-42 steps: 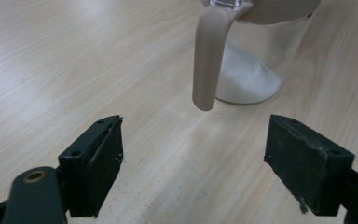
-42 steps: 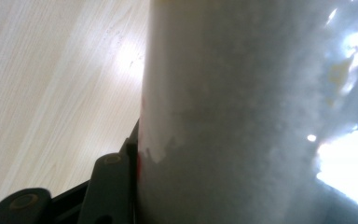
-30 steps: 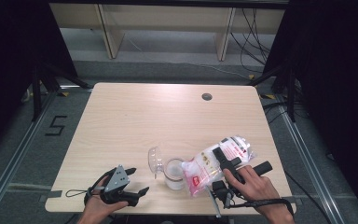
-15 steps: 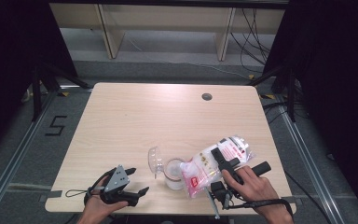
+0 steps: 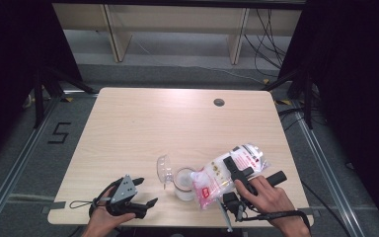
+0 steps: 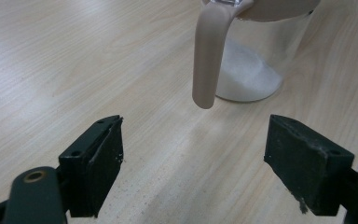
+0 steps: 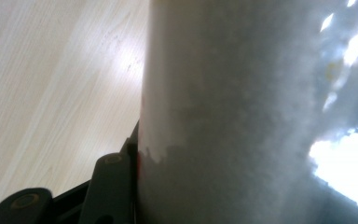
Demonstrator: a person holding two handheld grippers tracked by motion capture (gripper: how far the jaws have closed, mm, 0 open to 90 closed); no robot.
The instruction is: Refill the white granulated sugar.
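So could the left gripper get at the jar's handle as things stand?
Probably yes. The left gripper is open, and the jar's beige handle hangs straight ahead over bare table. The bag in the right gripper is on the jar's far side.

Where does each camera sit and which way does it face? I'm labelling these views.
High view: above the person's side, facing forward and down on the table; both hands, left gripper, right gripper.
Left gripper view: looks between open jaws at the jar holding white grains.
Right gripper view: pressed against the bag; one jaw shows.
Shared: jar and bag.
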